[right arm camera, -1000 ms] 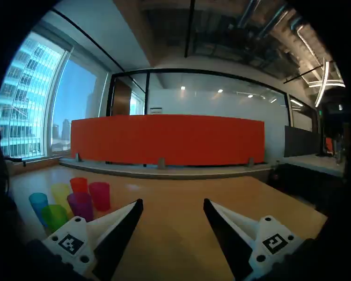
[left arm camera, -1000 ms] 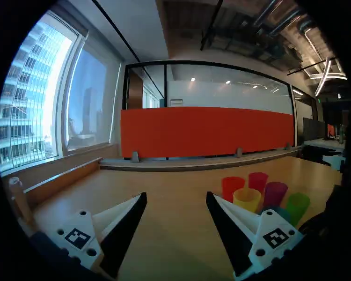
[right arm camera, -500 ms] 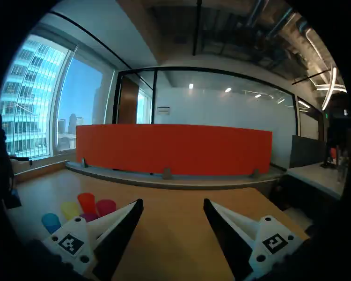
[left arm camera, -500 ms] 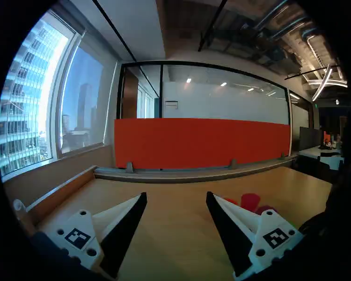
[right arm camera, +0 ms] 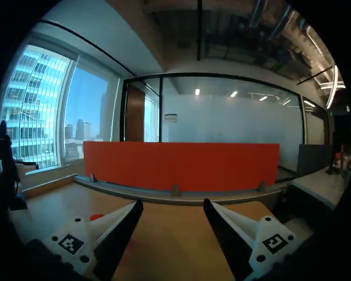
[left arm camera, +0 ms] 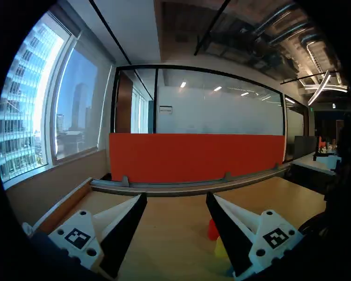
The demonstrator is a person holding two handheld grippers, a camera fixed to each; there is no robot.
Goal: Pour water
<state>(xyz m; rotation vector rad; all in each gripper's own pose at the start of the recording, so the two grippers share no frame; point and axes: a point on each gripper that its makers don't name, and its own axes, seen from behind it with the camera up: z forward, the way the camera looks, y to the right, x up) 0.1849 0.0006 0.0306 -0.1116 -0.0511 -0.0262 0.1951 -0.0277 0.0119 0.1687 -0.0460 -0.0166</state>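
Cups (left arm camera: 213,230) stand on the desk (left arm camera: 175,239), this side of the orange divider (left arm camera: 196,157), mostly hidden by fingers. Left gripper (left arm camera: 175,196) and right gripper (right arm camera: 172,202) are spread wide, empty, level. Probably lining up a grab.

1. Place is reading as an open-plan office in a city tower.
2. A long wooden desk (left arm camera: 175,220) is stretching ahead, with an orange divider panel (left arm camera: 196,157) standing along its far edge on small grey feet.
3. Behind the panel, a glass-walled room (left arm camera: 217,110) with black frames is running across the back; recessed lights are glowing inside.
4. Tall windows (left arm camera: 30,122) are lining one side, looking out on high-rise buildings (right arm camera: 30,117).
5. Overhead, exposed pipes (left arm camera: 274,28) are running under a bare ceiling, and slim linear lamps (left arm camera: 321,87) are hanging lit.
6. Off to the side, another desk (right arm camera: 323,182) is carrying small clutter, too blurred to identify.
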